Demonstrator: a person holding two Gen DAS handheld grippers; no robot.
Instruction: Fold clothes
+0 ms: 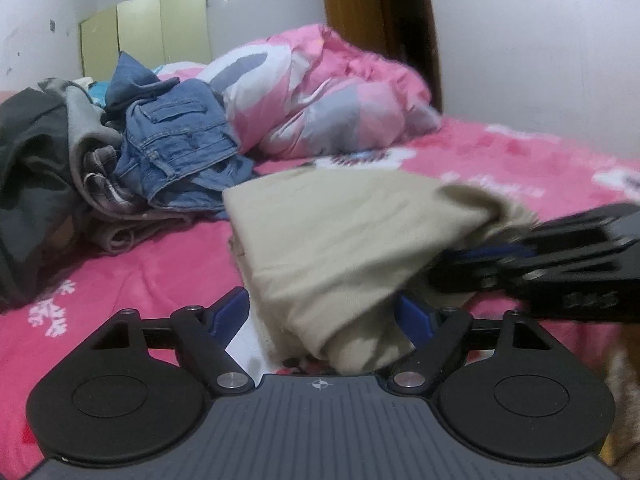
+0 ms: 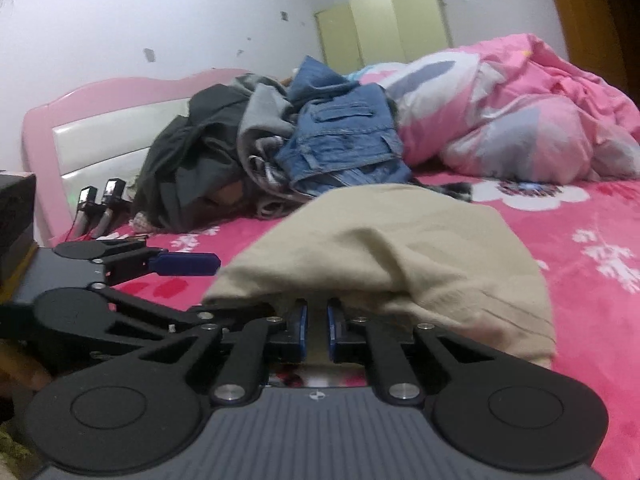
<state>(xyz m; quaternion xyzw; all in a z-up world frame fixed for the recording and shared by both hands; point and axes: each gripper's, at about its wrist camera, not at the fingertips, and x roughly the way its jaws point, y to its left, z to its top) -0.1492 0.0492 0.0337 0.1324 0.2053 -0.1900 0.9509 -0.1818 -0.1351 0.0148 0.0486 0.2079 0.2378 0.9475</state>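
Right claw (image 2: 317,330) clamped on soft beige garment (image 2: 400,248), fabric draped over its blue pads. Left claw (image 1: 320,316) spread wide, beige cloth bunched between the fingers. Garment lies on fuzzy pink bed (image 1: 132,264); crumpled denim pile (image 1: 180,148) at 10 o'clock.

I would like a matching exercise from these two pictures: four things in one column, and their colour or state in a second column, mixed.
Things:
1. beige garment
2. jeans
3. left gripper
4. right gripper

States:
A. open
B. blue, in the pile of clothes
C. closed on cloth
D. lies on the pink bed sheet, in front

Pairs: 1-D, 2-B, 3-A, 4-C
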